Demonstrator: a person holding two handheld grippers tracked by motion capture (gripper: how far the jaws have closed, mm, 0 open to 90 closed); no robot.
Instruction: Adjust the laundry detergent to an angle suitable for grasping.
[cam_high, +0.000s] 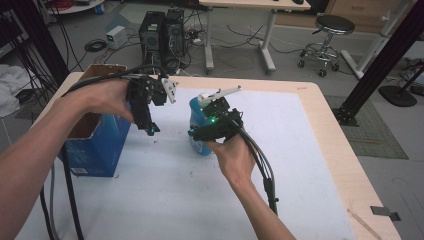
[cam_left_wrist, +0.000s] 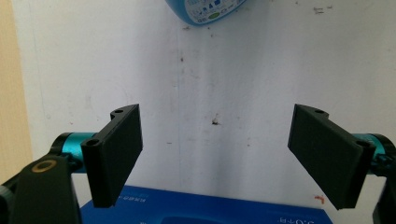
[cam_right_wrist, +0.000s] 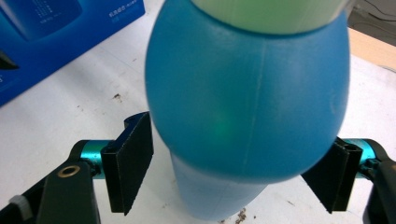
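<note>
Blue box (cam_left_wrist: 205, 207): white print on top face, only "5.0" legible, upside down, rest too blurred. Blue bottle (cam_left_wrist: 205, 11) label: small icons + tiny print, unreadable. Box side in right gripper view (cam_right_wrist: 70, 32): white lines, illegible.

The left tool (cam_high: 150, 127) is held above the left half of the surface, toward its far edge, pointed steeply downward, with the jaws spread wide and nothing between them. It is gripped from the left by the left hand (cam_high: 102, 97), the forearm entering from the bottom-left corner. The right tool (cam_high: 197, 134) is held near the middle of the surface by the right hand (cam_high: 232, 157), palm up, its jaws parted wide.
</note>
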